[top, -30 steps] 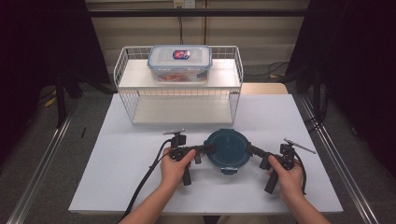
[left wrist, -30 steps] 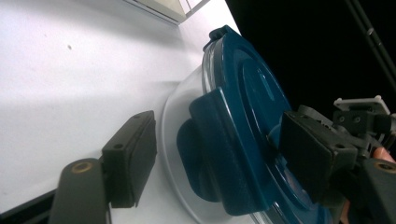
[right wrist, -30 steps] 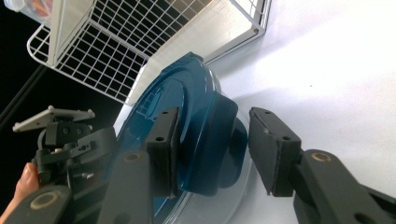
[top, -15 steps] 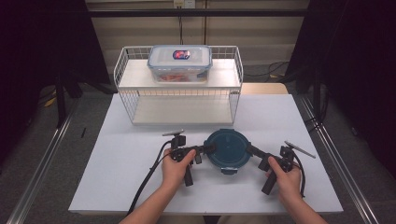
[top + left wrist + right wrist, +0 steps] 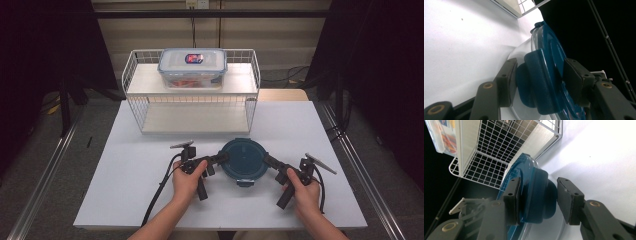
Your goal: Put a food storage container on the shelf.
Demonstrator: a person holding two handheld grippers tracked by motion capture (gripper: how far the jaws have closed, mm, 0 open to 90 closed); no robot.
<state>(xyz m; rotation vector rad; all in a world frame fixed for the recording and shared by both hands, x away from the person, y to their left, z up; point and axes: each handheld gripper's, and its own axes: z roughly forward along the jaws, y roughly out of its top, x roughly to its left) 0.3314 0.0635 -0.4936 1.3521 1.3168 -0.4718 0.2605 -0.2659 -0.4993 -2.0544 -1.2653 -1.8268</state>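
Observation:
A round clear container with a dark blue lid (image 5: 244, 160) sits on the white table (image 5: 125, 165), near its front edge. My left gripper (image 5: 222, 157) lies level at the lid's left side. Its jaws have just been closing, and in the left gripper view (image 5: 540, 82) the pads press on the blue latch tab (image 5: 536, 85) and the lid's rim. My right gripper (image 5: 267, 160) reaches in from the right. In the right gripper view (image 5: 539, 200) the right latch tab (image 5: 541, 197) sits between its jaws: one pad lies against the lid, the other stands off with a gap.
A white wire rack (image 5: 192, 107) stands at the back of the table. On its top shelf is a rectangular clear food box (image 5: 192, 67) with a lid. Dark floor and metal rails flank the table on both sides.
The left gripper's jaws have narrowed onto the lid's left latch tab. Both hands stay almost where they were, and the container has not moved.

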